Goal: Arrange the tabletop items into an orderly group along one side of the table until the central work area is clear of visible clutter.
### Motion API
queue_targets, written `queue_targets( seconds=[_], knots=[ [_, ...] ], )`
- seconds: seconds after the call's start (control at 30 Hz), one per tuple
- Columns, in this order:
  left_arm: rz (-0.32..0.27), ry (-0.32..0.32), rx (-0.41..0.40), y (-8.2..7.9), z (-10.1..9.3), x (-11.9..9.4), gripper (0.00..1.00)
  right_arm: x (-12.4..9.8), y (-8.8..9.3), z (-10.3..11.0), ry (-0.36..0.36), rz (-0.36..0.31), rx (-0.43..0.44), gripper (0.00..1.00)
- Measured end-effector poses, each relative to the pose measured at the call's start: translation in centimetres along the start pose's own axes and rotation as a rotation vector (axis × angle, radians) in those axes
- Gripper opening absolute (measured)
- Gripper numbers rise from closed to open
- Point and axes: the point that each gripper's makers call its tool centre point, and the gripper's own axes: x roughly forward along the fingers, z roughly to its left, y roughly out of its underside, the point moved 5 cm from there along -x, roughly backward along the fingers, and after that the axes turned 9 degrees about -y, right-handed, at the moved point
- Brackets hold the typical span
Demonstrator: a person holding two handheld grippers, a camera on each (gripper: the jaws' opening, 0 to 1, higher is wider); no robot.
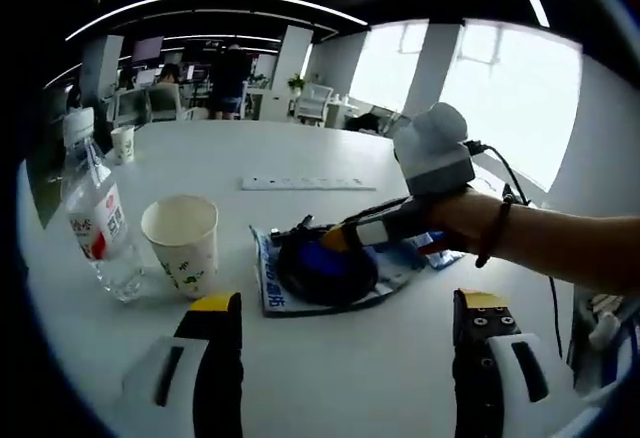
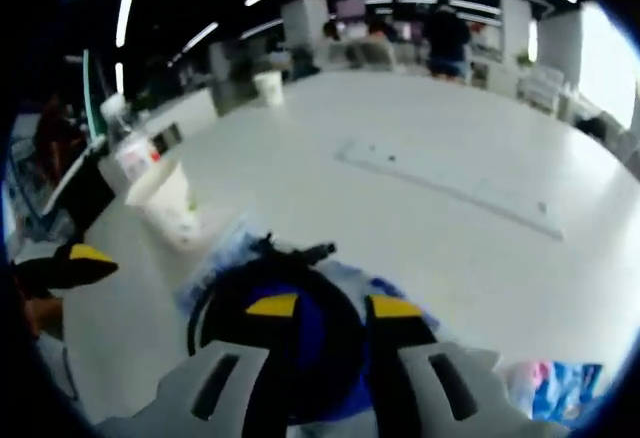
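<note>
- Left gripper view: left gripper (image 1: 345,320) spread wide above the table (image 1: 330,383); paper cup (image 1: 182,243) stands beside the water bottle (image 1: 97,213), black-and-blue object (image 1: 325,268) on a blue packet (image 1: 272,283).
- Right gripper view: right gripper (image 2: 322,306) narrowly parted over that object (image 2: 255,333); whether it pinches, I cannot tell.

The blue-and-black object (image 2: 285,333) is half hidden behind the right gripper (image 2: 320,305), its identity unclear.
</note>
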Motion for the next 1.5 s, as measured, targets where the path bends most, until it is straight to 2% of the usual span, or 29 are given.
queue_targets(
  seconds=[0.07,0.1,0.17,0.2,0.37,0.47,0.6,0.87,1.0,1.13,1.23,1.4,1.5],
  knots=[
    [0.0,-0.025,-0.044,0.0,0.4,0.2,0.8,0.1,0.1,0.0,0.0,0.008,0.004,0.19],
    [-0.011,-0.053,-0.09,-0.1,0.7,0.3,0.75,0.1,0.2,0.0,-0.004,0.009,0.003,0.17],
    [-0.011,-0.051,-0.102,-0.1,1.0,0.7,0.68,0.0,0.2,-0.1,-0.002,0.011,0.005,0.17],
    [0.004,-0.082,-0.138,0.0,1.3,0.9,0.64,0.0,0.2,-0.1,-0.003,0.009,0.009,0.16],
    [0.008,-0.11,-0.175,-0.1,1.5,2.2,0.55,0.0,0.3,-0.2,-0.006,0.011,0.009,0.15],
    [0.023,-0.117,-0.184,0.1,1.3,2.9,0.49,0.0,0.3,-0.2,-0.007,0.011,0.009,0.15],
    [0.045,-0.126,-0.255,0.5,1.1,3.8,0.44,0.0,0.2,-0.2,-0.005,0.013,0.001,0.15],
    [0.078,-0.149,-0.322,1.2,1.2,5.5,0.35,0.0,0.2,-0.1,-0.003,0.017,-0.011,0.14],
    [0.091,-0.159,-0.353,1.5,1.1,6.1,0.26,0.0,0.2,-0.1,-0.003,0.016,-0.009,0.14],
    [0.097,-0.145,-0.389,1.5,0.8,6.5,0.22,0.0,0.2,-0.1,-0.003,0.016,-0.009,0.14],
    [0.087,-0.133,-0.407,1.3,0.6,6.7,0.12,0.0,0.2,0.0,-0.003,0.015,-0.007,0.14],
    [0.111,-0.133,-0.494,1.6,0.8,7.0,0.1,-0.1,0.2,-0.2,-0.007,0.007,0.021,0.13],
    [0.105,-0.129,-0.509,1.6,0.8,7.1,0.09,-0.1,0.3,-0.2,-0.004,0.007,0.017,0.12]
  ],
)
